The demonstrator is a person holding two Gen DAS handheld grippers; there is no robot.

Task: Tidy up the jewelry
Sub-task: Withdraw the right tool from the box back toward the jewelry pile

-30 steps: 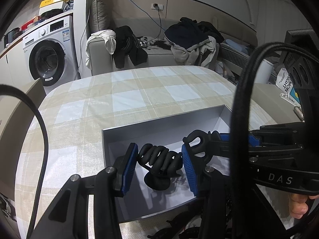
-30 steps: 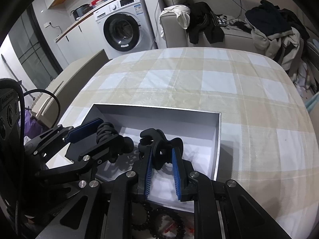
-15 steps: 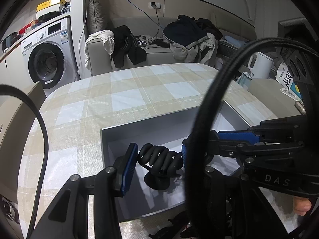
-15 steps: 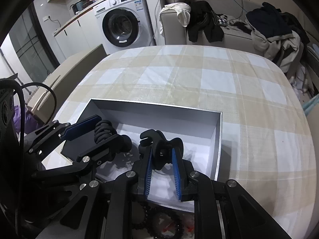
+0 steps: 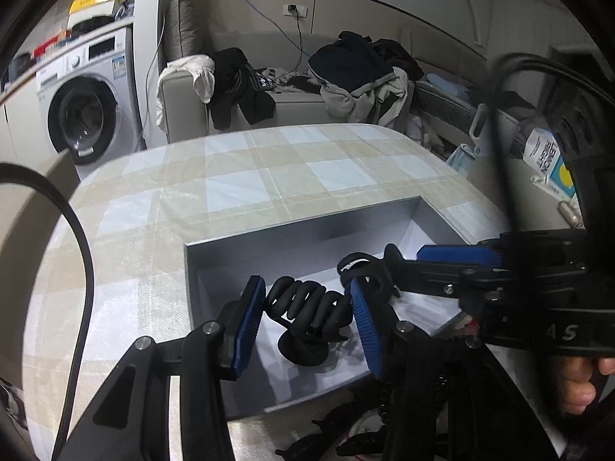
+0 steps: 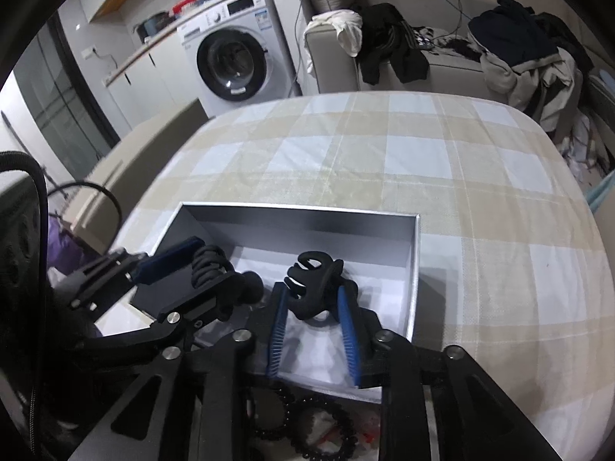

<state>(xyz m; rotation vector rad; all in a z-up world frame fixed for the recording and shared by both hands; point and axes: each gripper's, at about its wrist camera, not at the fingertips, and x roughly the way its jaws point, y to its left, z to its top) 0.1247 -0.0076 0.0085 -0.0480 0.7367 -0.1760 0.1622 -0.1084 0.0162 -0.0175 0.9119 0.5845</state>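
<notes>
A silver open box (image 5: 300, 230) (image 6: 300, 207) with a white floor lies on the checked tablecloth. My left gripper (image 5: 307, 311) is shut on a black coiled hair tie (image 5: 307, 305) and holds it over the box's near left part; it also shows in the right wrist view (image 6: 207, 265). My right gripper (image 6: 313, 307) is shut on a black claw hair clip (image 6: 313, 288) over the box's near right part; the clip also shows in the left wrist view (image 5: 365, 269).
A black bead bracelet (image 6: 319, 422) and other dark pieces lie on the cloth just in front of the box. A sofa with heaped clothes (image 5: 357, 73) and a washing machine (image 6: 230, 65) stand beyond the table. Black cables (image 5: 77, 249) hang at the left.
Both grippers keep their hold and stay over the box. The right gripper has shifted slightly forward and the view has tilted a little.
</notes>
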